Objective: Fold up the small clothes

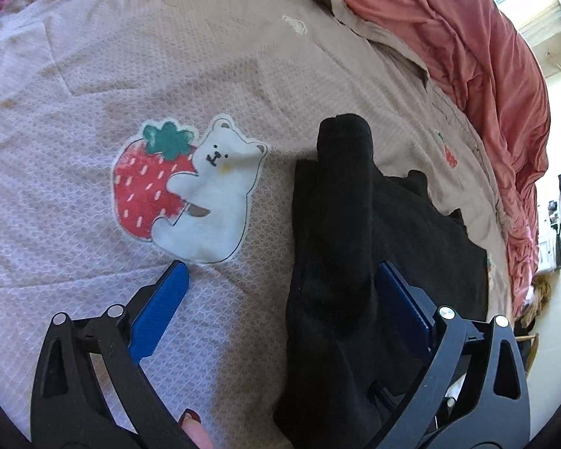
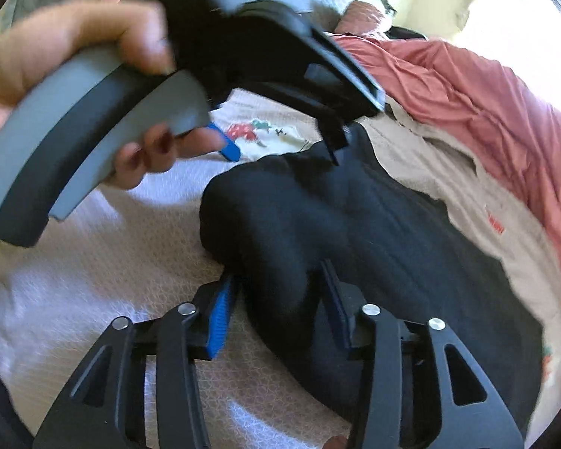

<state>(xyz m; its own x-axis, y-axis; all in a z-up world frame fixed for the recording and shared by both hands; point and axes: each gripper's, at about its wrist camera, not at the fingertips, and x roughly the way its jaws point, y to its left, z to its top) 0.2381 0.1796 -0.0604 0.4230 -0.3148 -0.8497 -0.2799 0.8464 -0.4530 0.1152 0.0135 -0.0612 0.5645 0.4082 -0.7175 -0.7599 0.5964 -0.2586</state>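
On pink bedspread (image 1: 93, 56): strawberry-and-bear patch (image 1: 183, 191); black garment (image 1: 355, 247); no legible writing

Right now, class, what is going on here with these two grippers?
A person is folding a small black garment on a pinkish bedspread printed with a strawberry-and-bear picture. The right gripper has a bunched fold of the black cloth between its blue pads. The left gripper hangs open over the garment's edge, one finger on the bedspread side.
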